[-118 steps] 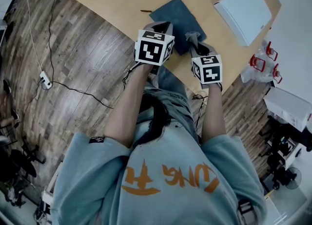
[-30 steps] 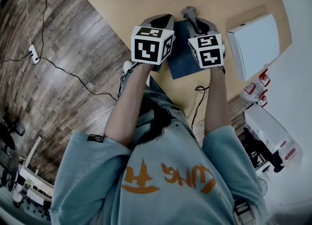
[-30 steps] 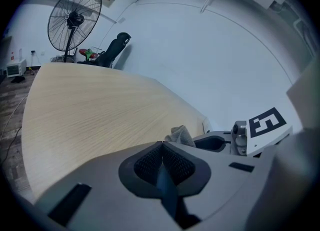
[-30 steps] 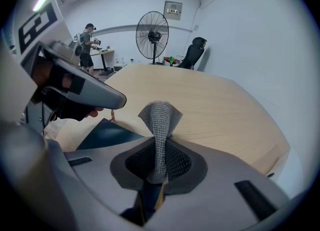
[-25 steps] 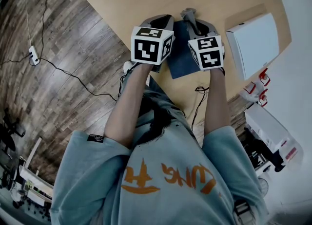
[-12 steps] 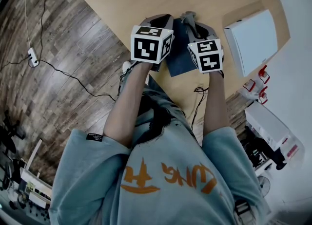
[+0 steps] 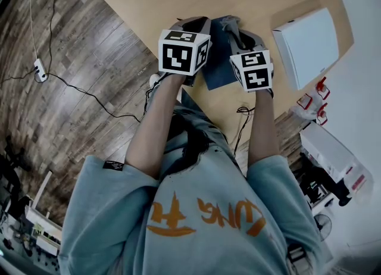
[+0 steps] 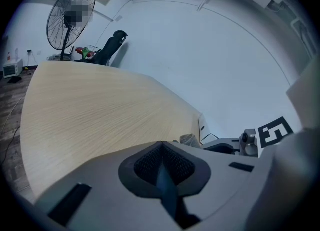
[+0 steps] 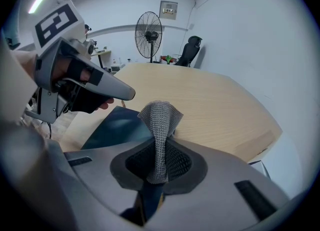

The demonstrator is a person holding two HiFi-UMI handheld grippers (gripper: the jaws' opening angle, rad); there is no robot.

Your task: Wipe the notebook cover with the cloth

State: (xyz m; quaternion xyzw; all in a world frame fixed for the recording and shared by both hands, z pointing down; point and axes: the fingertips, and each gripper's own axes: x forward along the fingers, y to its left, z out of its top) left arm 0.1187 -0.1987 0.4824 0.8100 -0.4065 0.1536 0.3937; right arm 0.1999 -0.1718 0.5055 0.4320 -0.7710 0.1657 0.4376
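Note:
A dark blue notebook (image 7: 215, 59) lies flat on the light wooden table (image 7: 149, 0), between my two grippers. My right gripper (image 7: 233, 28) is shut on a grey knitted cloth (image 9: 160, 117), which sticks up out of its jaws and hangs over the notebook (image 9: 117, 127). My left gripper (image 7: 197, 22) is at the notebook's left side, jaws shut with nothing in them. In the right gripper view the left gripper (image 9: 129, 94) points over the notebook's far corner. The left gripper view looks along the bare table; the cloth (image 8: 189, 139) peeks out at its right.
A white box (image 7: 306, 38) lies on the table to the right of the notebook. Red-handled items (image 7: 318, 98) sit beyond the table's right edge. Cables (image 7: 77, 89) and a power strip (image 7: 40, 65) lie on the wood floor. A standing fan (image 9: 149, 35) and a chair (image 9: 190, 50) are past the table's far end.
My right gripper has drawn the cloth a little to the left and nearer over the notebook. The left gripper has stayed at the notebook's left side.

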